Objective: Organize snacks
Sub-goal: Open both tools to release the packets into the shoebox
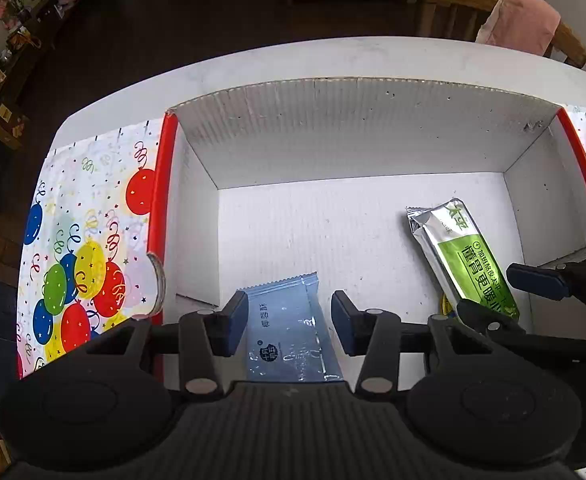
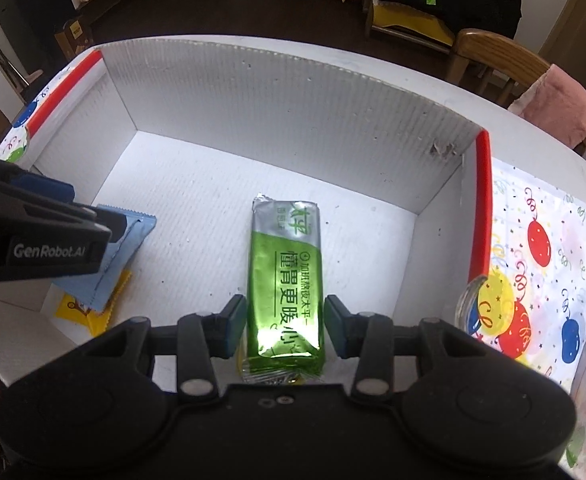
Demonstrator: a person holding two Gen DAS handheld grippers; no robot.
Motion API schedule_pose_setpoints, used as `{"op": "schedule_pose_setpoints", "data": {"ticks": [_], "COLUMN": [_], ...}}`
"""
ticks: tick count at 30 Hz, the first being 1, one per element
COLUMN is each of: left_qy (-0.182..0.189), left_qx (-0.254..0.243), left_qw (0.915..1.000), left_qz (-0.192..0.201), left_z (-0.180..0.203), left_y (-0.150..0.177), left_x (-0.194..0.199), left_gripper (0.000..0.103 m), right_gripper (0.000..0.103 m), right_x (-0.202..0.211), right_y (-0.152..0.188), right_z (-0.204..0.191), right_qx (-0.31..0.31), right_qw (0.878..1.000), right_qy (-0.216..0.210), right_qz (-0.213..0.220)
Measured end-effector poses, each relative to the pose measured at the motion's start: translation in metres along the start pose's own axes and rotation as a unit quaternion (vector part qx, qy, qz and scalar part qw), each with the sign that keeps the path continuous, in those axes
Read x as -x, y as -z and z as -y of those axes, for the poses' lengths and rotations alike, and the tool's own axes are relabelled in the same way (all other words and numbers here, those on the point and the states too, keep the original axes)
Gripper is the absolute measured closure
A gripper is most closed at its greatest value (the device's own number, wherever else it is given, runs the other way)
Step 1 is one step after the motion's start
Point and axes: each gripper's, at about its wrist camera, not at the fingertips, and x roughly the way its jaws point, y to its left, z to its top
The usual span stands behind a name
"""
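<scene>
Inside the white cardboard box point(image 1: 333, 140), at its left, the left gripper point(image 1: 289, 326) pinches a pale blue snack packet point(image 1: 289, 332). To the right, the right gripper point(image 2: 285, 326) clamps a green biscuit pack point(image 2: 287, 280) resting on the box floor.

1. A white corrugated cardboard box point(image 2: 277, 92) with red-edged side flaps sits on a white table covered by a balloon-print cloth point(image 2: 549, 264).
2. The right gripper point(image 2: 285, 326) clamps a green and silver foil snack packet point(image 2: 285, 280), blue pads pressing both sides.
3. At left, the left gripper point(image 2: 89, 210) pinches a light-blue sachet point(image 2: 125, 256) above a yellow wrapper point(image 2: 89, 312).
4. A wooden chair point(image 2: 501, 60) carries a pink towel point(image 2: 561, 108).
</scene>
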Motion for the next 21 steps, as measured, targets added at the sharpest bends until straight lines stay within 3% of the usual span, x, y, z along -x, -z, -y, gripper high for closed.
{"op": "schedule_pose_setpoints", "data": {"ticks": [21], "left_qy": [0.033], "left_qx": [0.005], "left_qw": [0.9945], "left_qz": [0.099], "left_z": [-0.016], "left_y": [0.044], "left_x": [0.077], "left_gripper": [0.058], "right_gripper": [0.053], "right_x": [0.088], "right_y": [0.029], "right_z": [-0.002], "right_qx": [-0.037], "right_qw": [0.996], "right_qy": [-0.025], "right_qz": [0.081]}}
